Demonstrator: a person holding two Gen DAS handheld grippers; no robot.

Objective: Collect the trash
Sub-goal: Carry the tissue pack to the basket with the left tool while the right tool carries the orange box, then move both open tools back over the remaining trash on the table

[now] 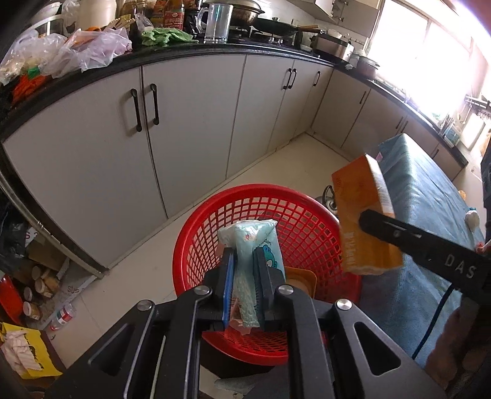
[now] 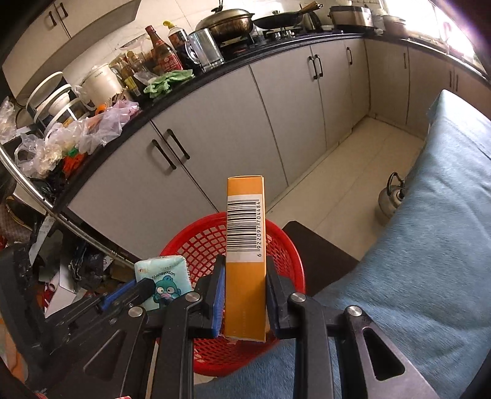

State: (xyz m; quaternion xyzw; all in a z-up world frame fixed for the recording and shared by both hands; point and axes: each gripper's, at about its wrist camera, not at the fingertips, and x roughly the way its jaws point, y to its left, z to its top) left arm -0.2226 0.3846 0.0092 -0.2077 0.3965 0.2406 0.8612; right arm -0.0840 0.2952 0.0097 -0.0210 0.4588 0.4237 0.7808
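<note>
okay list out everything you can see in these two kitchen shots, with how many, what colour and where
Basket: one, red mesh, on the floor below both grippers.
Tissue pack: one, pale blue, cartoon print, clamped above the basket.
Carton: one, orange with barcode, clamped above the basket.
Kettle: one, metal, on the floor beside the blue cloth.
Blue cloth: one, covering a surface at right.
Glass jug: one, clear, on the black counter.
Green rag: one, on the counter.
Plastic bags: several, clear, counter's left end.
Left gripper: black, holding the pack.
Right gripper: black, holding the carton.
</note>
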